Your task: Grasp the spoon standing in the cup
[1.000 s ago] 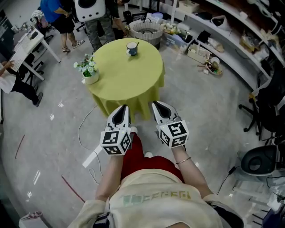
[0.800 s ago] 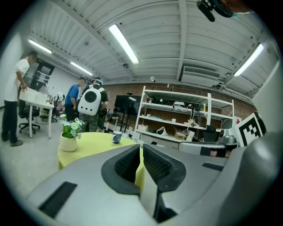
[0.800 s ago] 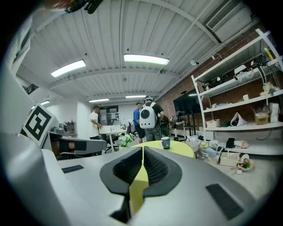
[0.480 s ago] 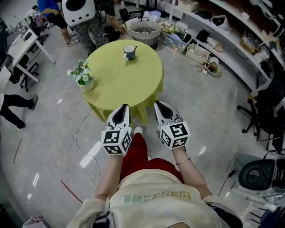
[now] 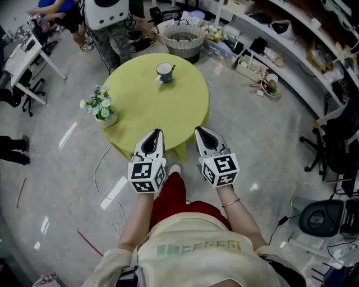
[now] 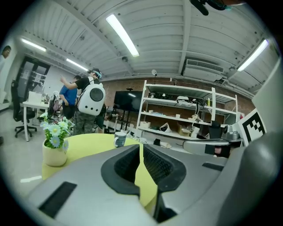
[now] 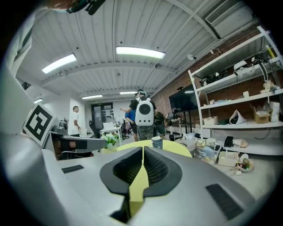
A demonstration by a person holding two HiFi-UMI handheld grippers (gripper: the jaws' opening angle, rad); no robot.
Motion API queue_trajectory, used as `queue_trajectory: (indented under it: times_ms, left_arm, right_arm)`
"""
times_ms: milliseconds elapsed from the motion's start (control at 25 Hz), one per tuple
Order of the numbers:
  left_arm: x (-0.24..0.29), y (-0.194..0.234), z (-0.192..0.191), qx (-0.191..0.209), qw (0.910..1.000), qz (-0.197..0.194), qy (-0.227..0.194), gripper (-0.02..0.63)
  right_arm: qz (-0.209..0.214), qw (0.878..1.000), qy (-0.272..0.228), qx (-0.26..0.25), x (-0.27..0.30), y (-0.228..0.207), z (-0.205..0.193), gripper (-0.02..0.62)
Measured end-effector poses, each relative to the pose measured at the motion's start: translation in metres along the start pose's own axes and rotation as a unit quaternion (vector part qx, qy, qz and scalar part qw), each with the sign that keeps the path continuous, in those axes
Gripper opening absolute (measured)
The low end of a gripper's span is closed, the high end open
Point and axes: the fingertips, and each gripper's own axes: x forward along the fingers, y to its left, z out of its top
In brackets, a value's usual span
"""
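A white and blue cup (image 5: 164,72) stands on the far side of a round table with a yellow-green cloth (image 5: 157,109). The spoon (image 5: 172,68) leans out of the cup to the right. The cup also shows small and far off in the left gripper view (image 6: 120,139) and the right gripper view (image 7: 156,142). My left gripper (image 5: 155,134) and right gripper (image 5: 201,132) are side by side over the table's near edge, well short of the cup. Both have their jaws together with nothing between them.
A pot of white flowers (image 5: 102,110) sits at the table's left edge. Beyond the table are a wicker basket (image 5: 180,35) and a person with a white backpack (image 5: 109,11). Shelving (image 5: 291,50) runs along the right. A cable (image 5: 106,168) lies on the floor.
The table and cup have come nearer in the head view as both grippers moved forward together. Both stay shut.
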Motion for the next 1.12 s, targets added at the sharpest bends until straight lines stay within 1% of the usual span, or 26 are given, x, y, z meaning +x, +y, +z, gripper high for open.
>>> queue_trajectory:
  times_ms: [160,480,640,840,1120]
  left_arm:
    - [0.034,0.02,0.009,-0.006,1.0,-0.002,0.007,0.041]
    - [0.101,0.065,0.026,0.002,0.9998,-0.011,0.019,0.041]
    - [0.134,0.079,0.03,0.006,0.9995,-0.014,0.028,0.041]
    - [0.166,0.102,0.029,0.001,0.9993,-0.017,0.032,0.041]
    - [0.206,0.117,0.033,-0.001,0.9989,-0.023,0.04,0.041]
  right_arm:
    - [0.0,1.0,0.007,0.002,0.034,-0.012,0.008,0.038]
    - [-0.018,1.0,0.016,0.001,0.101,-0.034,0.019,0.038]
    - [-0.025,0.999,0.025,0.005,0.128,-0.05,0.019,0.038]
    - [-0.028,0.999,0.032,0.004,0.162,-0.057,0.016,0.038]
    - [-0.031,0.999,0.044,0.007,0.195,-0.072,0.015,0.038]
